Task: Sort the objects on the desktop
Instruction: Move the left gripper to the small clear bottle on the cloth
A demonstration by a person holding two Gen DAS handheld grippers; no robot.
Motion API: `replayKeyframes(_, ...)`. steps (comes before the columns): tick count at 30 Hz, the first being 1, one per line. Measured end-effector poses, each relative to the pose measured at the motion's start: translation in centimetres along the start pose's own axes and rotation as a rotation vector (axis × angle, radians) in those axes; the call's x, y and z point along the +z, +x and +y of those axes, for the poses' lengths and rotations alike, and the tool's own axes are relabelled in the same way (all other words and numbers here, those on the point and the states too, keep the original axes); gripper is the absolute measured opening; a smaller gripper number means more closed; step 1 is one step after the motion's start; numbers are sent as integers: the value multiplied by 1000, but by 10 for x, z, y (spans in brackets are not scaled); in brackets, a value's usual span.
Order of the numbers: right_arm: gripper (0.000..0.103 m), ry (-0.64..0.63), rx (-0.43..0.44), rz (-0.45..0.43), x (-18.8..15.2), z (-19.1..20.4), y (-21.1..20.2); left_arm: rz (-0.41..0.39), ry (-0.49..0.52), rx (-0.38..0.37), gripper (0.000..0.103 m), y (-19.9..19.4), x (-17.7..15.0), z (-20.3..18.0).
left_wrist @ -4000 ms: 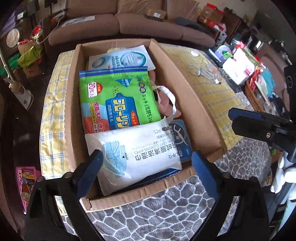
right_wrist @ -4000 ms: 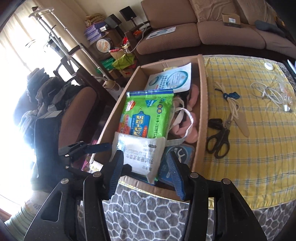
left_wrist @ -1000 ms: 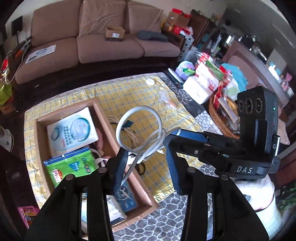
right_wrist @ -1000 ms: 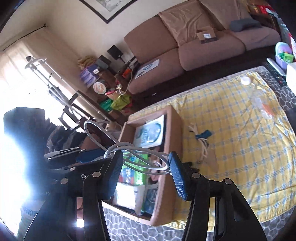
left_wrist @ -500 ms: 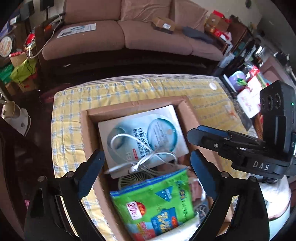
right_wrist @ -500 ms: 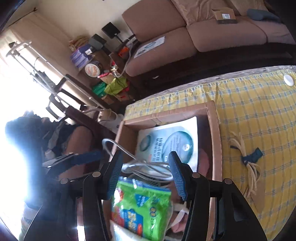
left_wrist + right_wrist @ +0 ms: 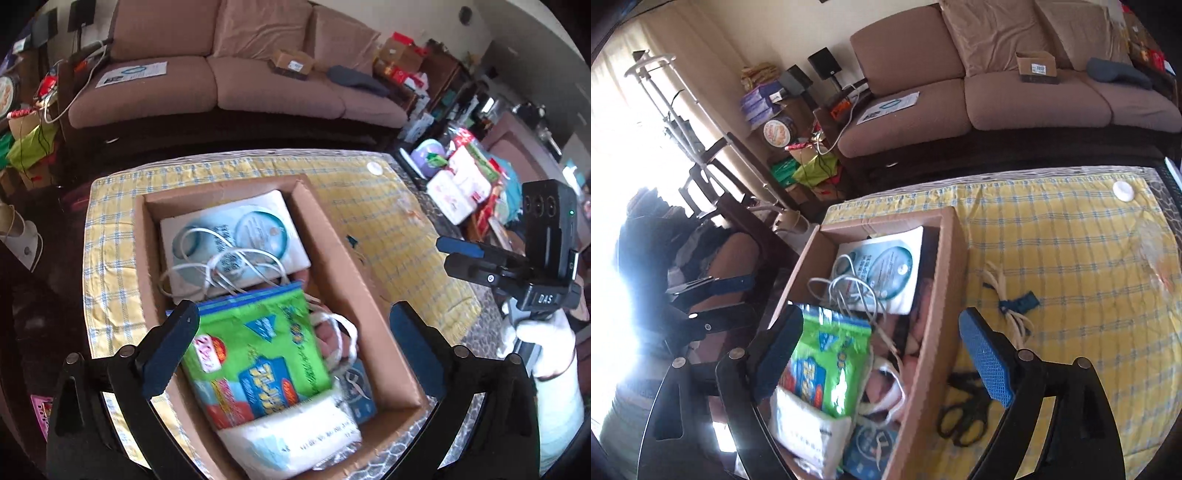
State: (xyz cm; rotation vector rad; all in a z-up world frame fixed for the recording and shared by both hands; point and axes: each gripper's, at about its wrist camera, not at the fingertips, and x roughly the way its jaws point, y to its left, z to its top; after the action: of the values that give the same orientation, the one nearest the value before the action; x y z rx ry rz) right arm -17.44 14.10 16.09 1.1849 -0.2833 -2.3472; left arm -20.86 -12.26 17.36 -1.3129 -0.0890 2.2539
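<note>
The left gripper is held above the near half of the box, its fingers spread wide with nothing between them. Inside the box, a white cable is seen lying loose on a white pack at the far end, partly draped over the top edge of a green pack. Nearer, a white wipes pack is tucked under the green one, and a blue item is wedged at the box's near right corner beside a white strap. The box is set on the left part of a yellow checked cloth covering the tabletop. The right gripper is also held open and empty, over the box's right wall. On the cloth just right of the box, black scissors are seen near the front edge, and a tied cord bundle lies farther back. A white disc is placed near the far right corner, and a clear wrapper lies at the right edge
</note>
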Motion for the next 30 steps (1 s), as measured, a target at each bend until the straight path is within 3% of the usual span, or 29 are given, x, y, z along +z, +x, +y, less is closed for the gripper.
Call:
replayKeyframes(3,89,-7,-78,9,-36,-25,-41,5,64,-34,103,-5,-22,-49)
replayKeyframes(6,89,68,-108,6,-76,-56,-73,10,124,-71,103,1,-45,-101)
replayKeyframes(11,88,85,-184,-10,-133,-85,-96,21,170,-128,103,32,-89,-175)
replayKeyframes(17,89,221,-189,-76,-171,-136,-118,46,230,-77,103,89,-125,-240)
replayKeyframes(25,89,270,-134,-143,-191,-172,-129,137,296,21,100,169,-134,-264)
replayKeyframes(30,89,329,-61,-145,-194,-188,-128,196,280,53,75,203,-135,-248)
